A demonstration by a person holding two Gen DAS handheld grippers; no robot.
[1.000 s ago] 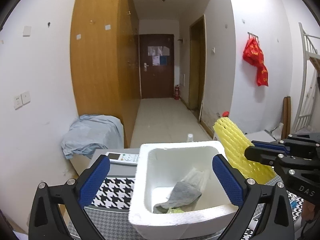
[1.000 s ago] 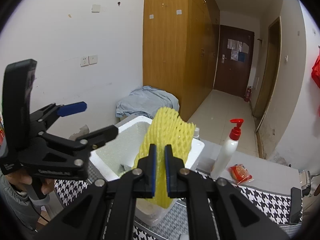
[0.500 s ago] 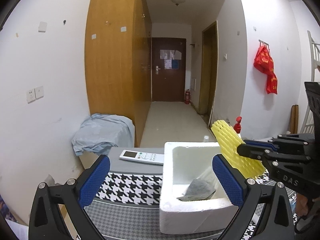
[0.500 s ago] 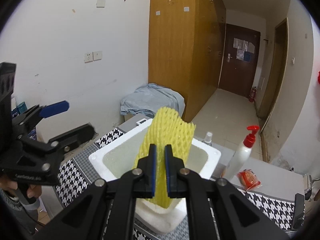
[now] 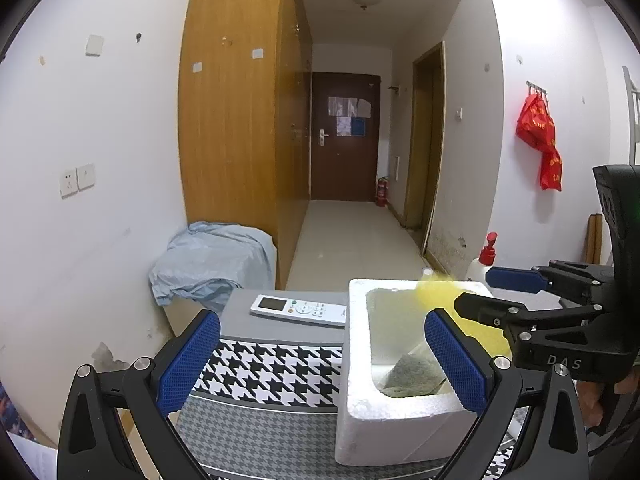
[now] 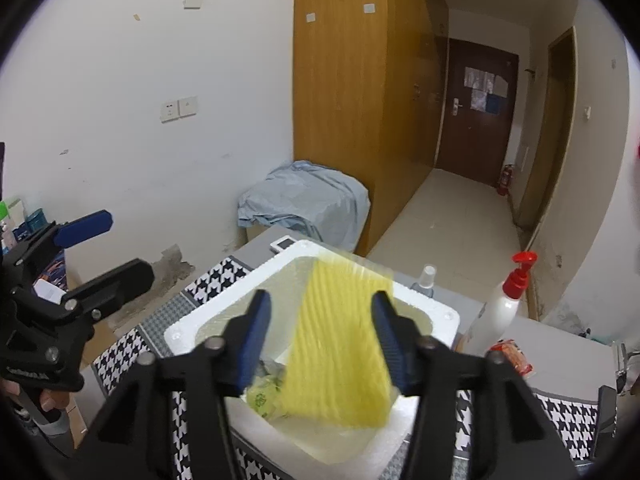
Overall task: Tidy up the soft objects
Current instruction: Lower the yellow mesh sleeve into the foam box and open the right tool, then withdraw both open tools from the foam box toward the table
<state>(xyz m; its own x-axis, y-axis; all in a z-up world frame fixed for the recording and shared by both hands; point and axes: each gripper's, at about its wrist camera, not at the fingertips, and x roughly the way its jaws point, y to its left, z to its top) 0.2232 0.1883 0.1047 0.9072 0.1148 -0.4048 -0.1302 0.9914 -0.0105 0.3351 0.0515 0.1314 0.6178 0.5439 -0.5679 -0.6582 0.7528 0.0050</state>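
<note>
Yellow foam net (image 6: 340, 344) hangs blurred between the spread fingers of the right tool (image 6: 325, 338), over the white foam box (image 6: 436, 312) on the tabletop (image 5: 260, 368). Grey cloth (image 5: 412, 372) lies inside. Left tool (image 5: 320, 360) gapes wide, holding nothing.

Right gripper (image 6: 320, 340) over foam box (image 6: 440, 312)
Jaws spread; blurred yellow foam net (image 6: 340, 352) between them, pump bottle (image 6: 504, 308) at 3 o'clock.
</note>
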